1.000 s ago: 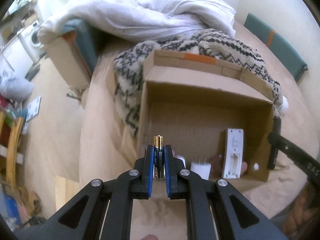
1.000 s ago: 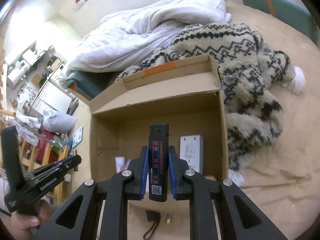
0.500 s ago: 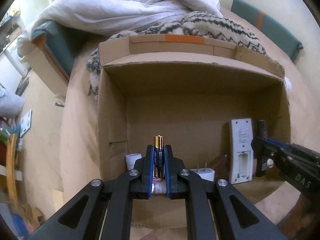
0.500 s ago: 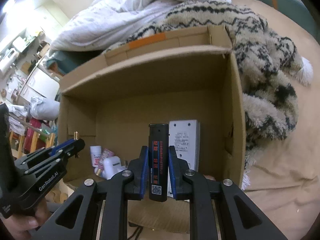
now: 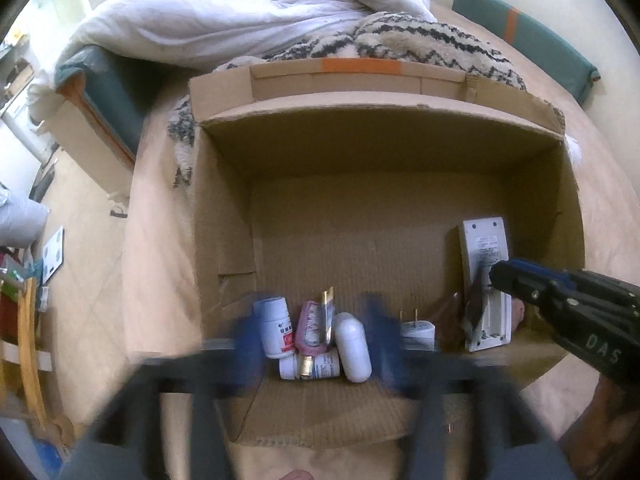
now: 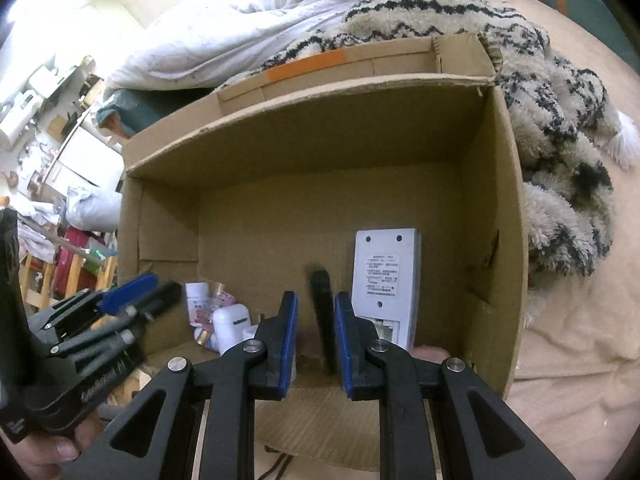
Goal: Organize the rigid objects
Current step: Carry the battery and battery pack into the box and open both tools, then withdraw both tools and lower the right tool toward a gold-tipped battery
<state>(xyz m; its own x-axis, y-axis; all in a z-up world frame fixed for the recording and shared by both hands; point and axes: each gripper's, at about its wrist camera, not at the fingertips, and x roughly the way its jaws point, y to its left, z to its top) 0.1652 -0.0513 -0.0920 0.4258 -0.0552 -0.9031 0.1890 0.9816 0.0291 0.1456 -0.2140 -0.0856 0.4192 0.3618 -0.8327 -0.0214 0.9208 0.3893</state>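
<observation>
The box (image 5: 224, 200) stands open on the bed (image 5: 160, 280) and is partly filled, so the sorting looks well underway. The remote (image 5: 486, 240) lies against its right wall.

The left gripper (image 5: 314, 326), blurred, has just been opening. Its jaws stand wide and grip nothing. The right gripper (image 6: 316, 340) is only narrowly parted. A gap shows on one side of the black stick (image 6: 322, 308) between the pads, so the stick seems loose, just left of the remote.

The bottles (image 5: 276, 328), an earbud case (image 5: 354, 348) and a plug (image 5: 418, 330) crowd the near edge of the floor. The battery (image 5: 327, 308) rests on that pile.

A cord (image 6: 280, 462) lies outside the box, so it is likely still to be put away.
</observation>
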